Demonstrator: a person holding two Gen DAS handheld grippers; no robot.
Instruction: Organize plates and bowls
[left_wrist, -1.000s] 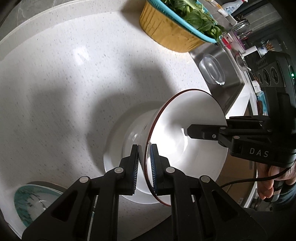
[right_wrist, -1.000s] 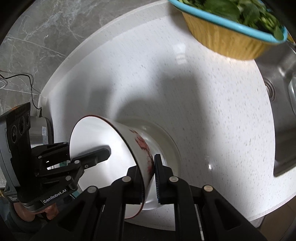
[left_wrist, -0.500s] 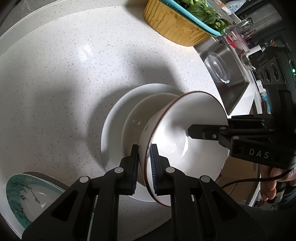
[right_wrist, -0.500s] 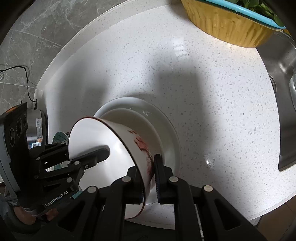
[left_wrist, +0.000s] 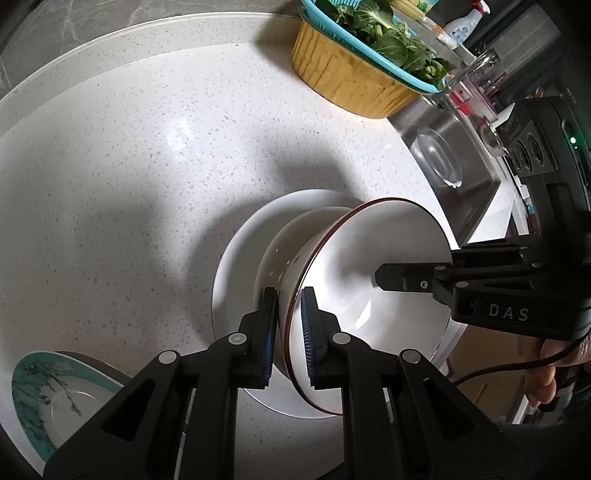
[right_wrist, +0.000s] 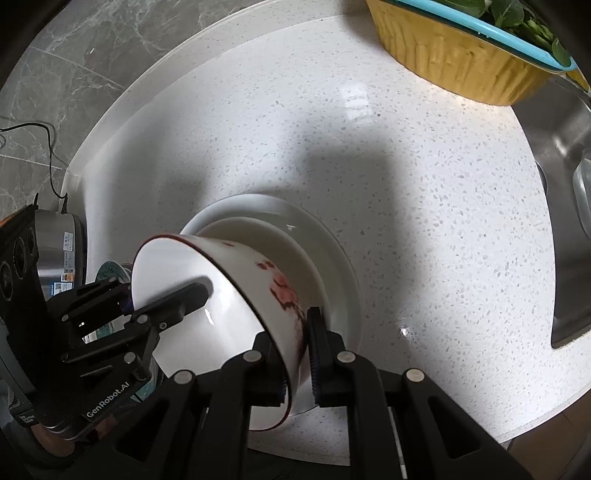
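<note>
**2 Grippers Are Carrying 1 Bowl**

Over on the far left, a teal plate (left_wrist: 40, 402) is sitting at the edge of the white counter (left_wrist: 129, 184). It is well apart from the stack, so I think it is waiting for its turn.

Next, the left gripper (left_wrist: 288, 332) is pinching the near wall of the red-rimmed bowl (left_wrist: 369, 280). 1 finger is inside the bowl and 1 is outside, and both are squeezing tight on the wall. That is a good way to grab a bowl, because the rim is thin enough to fit between the fingers.

Below the bowl, a white bowl (left_wrist: 284, 243) is sitting in a white plate (left_wrist: 236, 266). The red-rimmed bowl is tipping sideways just above them, and I cannot tell if it is touching them yet. I think it is going to nest inside, so the dishes make 1 neat pile.

Across the bowl, the right gripper (right_wrist: 295, 354) is clamping the other side of the rim in the same way. Holding both sides is keeping the heavy bowl from swinging or slipping.

Farther right, a yellow basket (left_wrist: 347, 81) of green leaves is standing near the sink (left_wrist: 476, 192), well away from the pile.
</note>
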